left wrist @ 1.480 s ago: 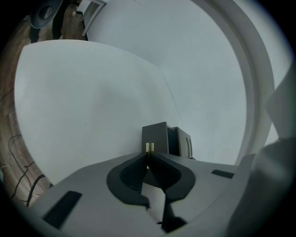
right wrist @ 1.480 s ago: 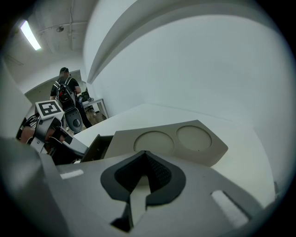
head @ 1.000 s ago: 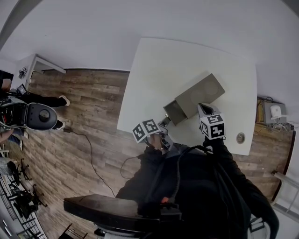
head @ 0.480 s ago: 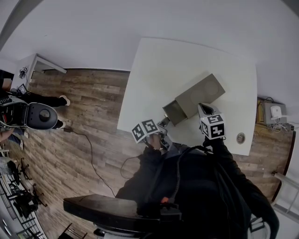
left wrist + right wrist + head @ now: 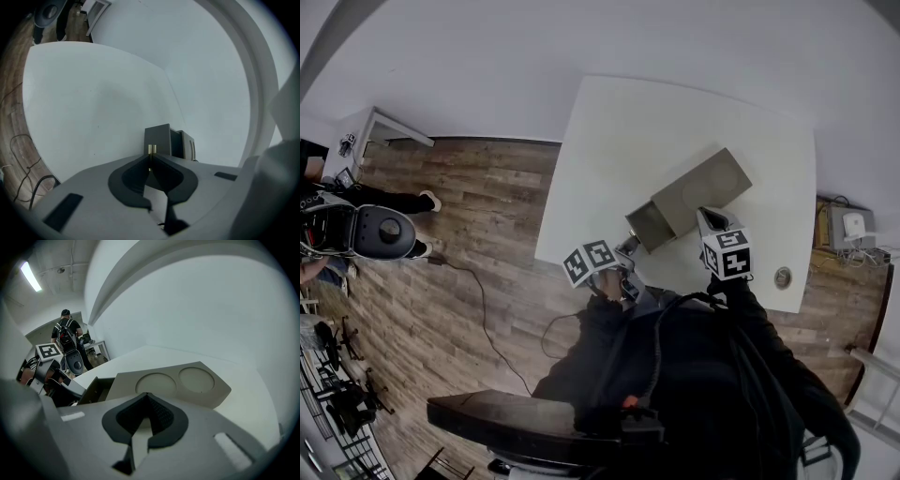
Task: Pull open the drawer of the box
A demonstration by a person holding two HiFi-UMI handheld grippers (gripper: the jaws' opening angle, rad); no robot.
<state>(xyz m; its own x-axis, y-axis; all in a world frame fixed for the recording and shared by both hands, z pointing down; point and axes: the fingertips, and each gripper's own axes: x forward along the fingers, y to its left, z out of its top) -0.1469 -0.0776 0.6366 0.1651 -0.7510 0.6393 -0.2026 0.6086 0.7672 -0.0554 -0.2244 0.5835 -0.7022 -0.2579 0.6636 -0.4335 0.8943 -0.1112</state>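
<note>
A grey box [image 5: 705, 186] lies on the white table [image 5: 619, 131], its drawer [image 5: 651, 224] pulled out toward the near-left edge. My left gripper [image 5: 628, 251] is at the drawer's front. In the left gripper view my left gripper [image 5: 150, 157] is shut on the small brass handle [image 5: 151, 149] of the drawer front [image 5: 157, 136]. My right gripper [image 5: 705, 217] rests against the box's near side. In the right gripper view my right gripper [image 5: 149, 397] is shut and holds nothing, at the lid [image 5: 187, 380] with two round recesses. The open drawer [image 5: 96, 391] shows at its left.
A round metal grommet [image 5: 782, 277] sits in the table near its right corner. Wood floor with a cable [image 5: 478, 300] lies left of the table. A round-topped machine [image 5: 380, 232] and a person [image 5: 65, 331] stand farther off. A white device [image 5: 853, 225] sits at the right.
My left gripper has crept slightly toward the table's near-left edge, drawing the drawer a little farther out. The right gripper and box have stayed put.
</note>
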